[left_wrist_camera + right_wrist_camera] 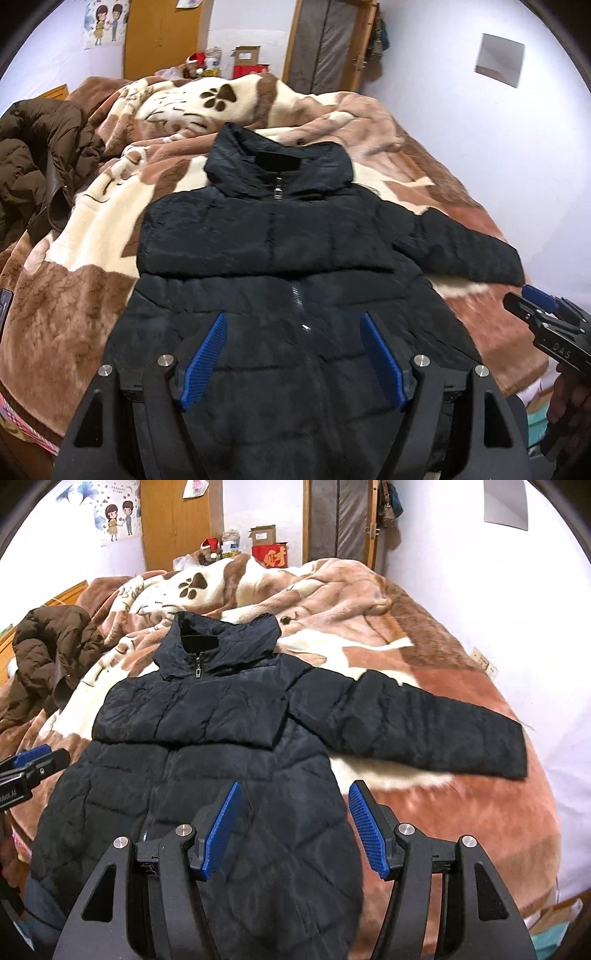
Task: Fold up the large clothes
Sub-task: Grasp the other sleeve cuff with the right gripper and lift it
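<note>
on blanket (424,801), black jacket (207,716) sleeve outspread

Open blanket (443,812) right of black jacket (207,775) below its sleeve (424,723); left blocked by brown coat (51,646).

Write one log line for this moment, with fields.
item: black quilted puffer jacket | left sleeve folded across chest, right sleeve out | left gripper: open, empty | right gripper: open, empty
</note>
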Tool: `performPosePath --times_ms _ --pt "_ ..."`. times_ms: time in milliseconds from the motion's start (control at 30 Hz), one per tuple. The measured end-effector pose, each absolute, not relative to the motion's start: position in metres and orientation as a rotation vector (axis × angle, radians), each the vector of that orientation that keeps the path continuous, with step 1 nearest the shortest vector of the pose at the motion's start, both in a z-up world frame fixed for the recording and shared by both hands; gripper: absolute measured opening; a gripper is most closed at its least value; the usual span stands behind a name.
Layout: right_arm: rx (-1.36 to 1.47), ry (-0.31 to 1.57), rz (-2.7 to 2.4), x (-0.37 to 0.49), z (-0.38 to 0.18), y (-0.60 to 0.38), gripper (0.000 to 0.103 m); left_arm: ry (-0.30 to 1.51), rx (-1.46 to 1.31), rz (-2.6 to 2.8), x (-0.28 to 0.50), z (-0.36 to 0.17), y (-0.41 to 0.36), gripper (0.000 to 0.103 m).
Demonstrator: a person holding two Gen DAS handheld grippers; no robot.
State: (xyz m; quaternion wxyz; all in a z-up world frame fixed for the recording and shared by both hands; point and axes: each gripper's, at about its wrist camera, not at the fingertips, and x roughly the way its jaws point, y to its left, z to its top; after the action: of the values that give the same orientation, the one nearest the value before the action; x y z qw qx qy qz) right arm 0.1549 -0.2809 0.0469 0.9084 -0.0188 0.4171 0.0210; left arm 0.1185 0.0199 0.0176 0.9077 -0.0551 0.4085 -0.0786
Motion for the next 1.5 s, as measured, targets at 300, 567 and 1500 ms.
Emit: performPosePath --times_ms 300,567,1500 --pt "-0.021 0.872 0.020 0.127 0.044 -0.304 0.061 0.877 -0.105 -0.201 0.102 0.014 -0.010 0.077" --pt "0.008 0.897 -0.031 0.136 0.029 -0.330 0.061 0.905 -0.070 -0.209 0.119 0.005 -0.034 0.077" --pt "0.583 0.964 -0.297 0.250 -0.075 -0.571 0.062 0.979 0.069 -0.198 0.281 -0.074 -0.097 0.077"
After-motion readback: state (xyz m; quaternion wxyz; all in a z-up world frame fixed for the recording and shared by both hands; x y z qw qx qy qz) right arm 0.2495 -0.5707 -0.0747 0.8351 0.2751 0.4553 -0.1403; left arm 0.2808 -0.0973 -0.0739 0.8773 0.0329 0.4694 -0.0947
